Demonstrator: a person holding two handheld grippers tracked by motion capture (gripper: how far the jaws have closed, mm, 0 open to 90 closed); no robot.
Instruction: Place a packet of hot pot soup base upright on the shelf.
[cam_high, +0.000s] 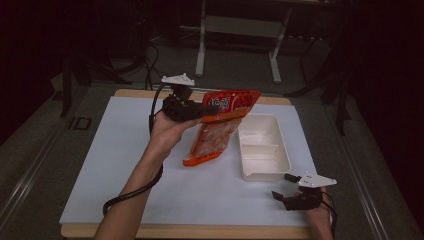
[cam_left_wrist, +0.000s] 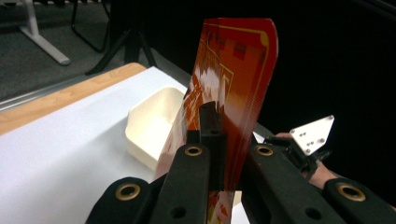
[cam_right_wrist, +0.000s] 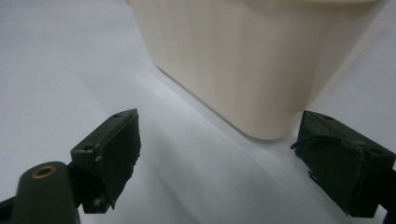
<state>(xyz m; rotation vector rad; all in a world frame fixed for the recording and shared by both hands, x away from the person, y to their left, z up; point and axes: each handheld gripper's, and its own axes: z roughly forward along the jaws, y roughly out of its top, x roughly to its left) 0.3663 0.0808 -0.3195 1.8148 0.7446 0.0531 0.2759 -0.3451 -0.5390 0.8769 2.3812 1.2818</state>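
Observation:
A red-orange snack bag (cam_high: 216, 129) with a clear lower part hangs slanted over the white mat, its top edge pinched by my left gripper (cam_high: 206, 111). In the left gripper view the jaws of the left gripper (cam_left_wrist: 218, 135) are shut on the bag (cam_left_wrist: 236, 70), which stands edge-on above them. A cream plastic container (cam_high: 261, 167) with dividers lies just right of the bag. My right gripper (cam_high: 282, 186) rests open on the mat at the container's near right corner. In the right gripper view the right gripper (cam_right_wrist: 219, 140) has nothing between its fingers, and the container wall (cam_right_wrist: 243, 56) rises just ahead.
A white mat (cam_high: 115, 165) covers a wooden table (cam_high: 190, 231). Beyond the table's far edge stand desk legs (cam_high: 201, 50) on a dark floor. The left gripper's cable (cam_high: 131, 192) loops under the forearm. The left gripper view also shows the container (cam_left_wrist: 148, 126) and the right gripper (cam_left_wrist: 303, 147).

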